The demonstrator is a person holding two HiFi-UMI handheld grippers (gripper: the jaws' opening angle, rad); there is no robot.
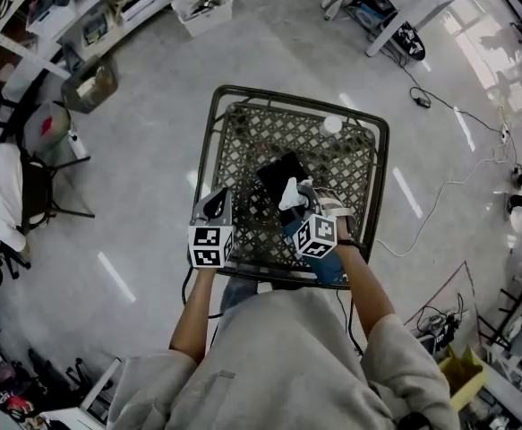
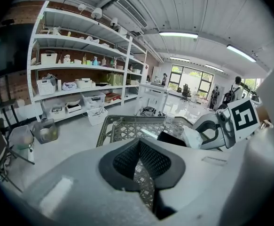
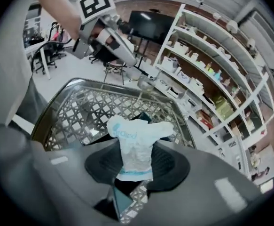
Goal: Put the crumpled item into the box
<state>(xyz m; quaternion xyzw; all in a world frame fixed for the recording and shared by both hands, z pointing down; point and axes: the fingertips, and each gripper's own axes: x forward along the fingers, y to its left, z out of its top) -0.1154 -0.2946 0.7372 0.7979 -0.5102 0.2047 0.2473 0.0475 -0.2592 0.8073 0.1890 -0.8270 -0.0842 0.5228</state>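
Holding, right gripper [image 3: 136, 168]: wrapper [image 3: 134, 142] is being pinched by its lower end, above the table [image 1: 243, 141]; a slip is being risked.
Left gripper [image 2: 137, 160]: jaws are being pressed together, empty.
Box [image 1: 281, 176]: just ahead, small; a drop beside it is being risked by early release.

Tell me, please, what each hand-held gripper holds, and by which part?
Right hand-held gripper pinches the crumpled white wrapper by its lower end; left hand-held gripper holds nothing.
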